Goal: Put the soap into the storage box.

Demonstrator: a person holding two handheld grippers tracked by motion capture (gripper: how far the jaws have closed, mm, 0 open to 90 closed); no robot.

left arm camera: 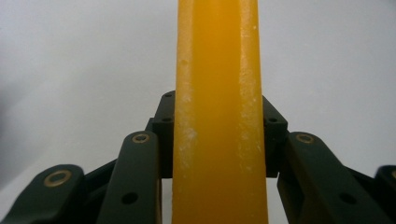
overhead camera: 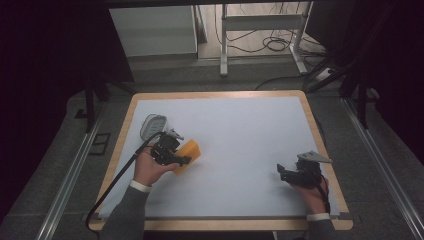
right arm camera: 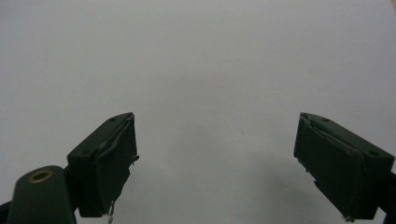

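Left gripper (overhead camera: 181, 159) clamped on orange block (overhead camera: 189, 156), near left of table (overhead camera: 250, 130). Right gripper (right arm camera: 215, 163) wide open, empty. Risk: block perhaps slippery, could slide out if tilted.

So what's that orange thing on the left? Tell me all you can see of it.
The orange block is a flat, slab-like piece, yellow-orange and slightly glossy, perhaps plastic or rubber; its edges carry whitish scuffs. The left claw is shut on it, the black jaws pressing both faces, as the left gripper view shows. It sits at the left of the white table top; whether it rests there or is lifted is unclear.
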